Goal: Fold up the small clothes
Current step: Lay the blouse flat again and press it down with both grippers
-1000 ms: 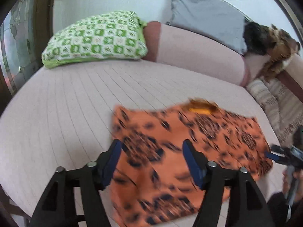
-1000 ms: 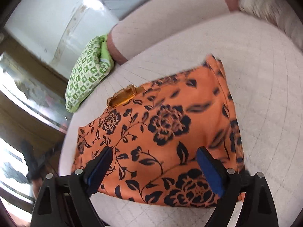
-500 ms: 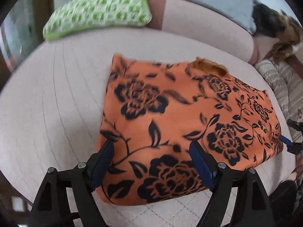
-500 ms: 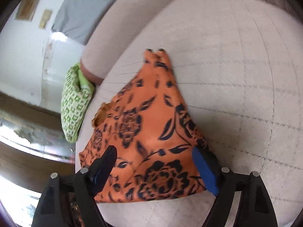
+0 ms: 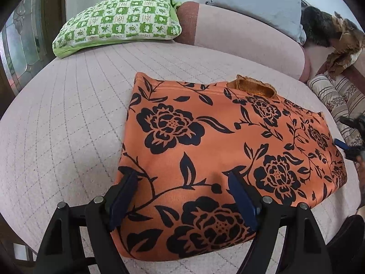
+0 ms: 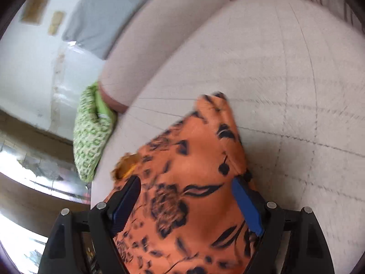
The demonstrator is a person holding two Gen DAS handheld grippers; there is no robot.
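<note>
The orange cloth garment with black flowers [image 5: 205,150] lies flat on the pale quilted bed cover [image 5: 68,123], its long axis running left to right. At its near left corner the left gripper [image 5: 182,196] hangs spread, gripping nothing. At the right end the right gripper [image 6: 189,203] straddles the fabric, jaws parted, nothing pinched. Each hand is nearest its own end.

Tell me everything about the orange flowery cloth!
The orange cloth has big black flowers and leaves printed on it. It looks soft and smooth, lies flat and folded on the pale quilted bed, and shows a golden-orange band at its far edge. Open gripper fingers hover over its near edge.
</note>
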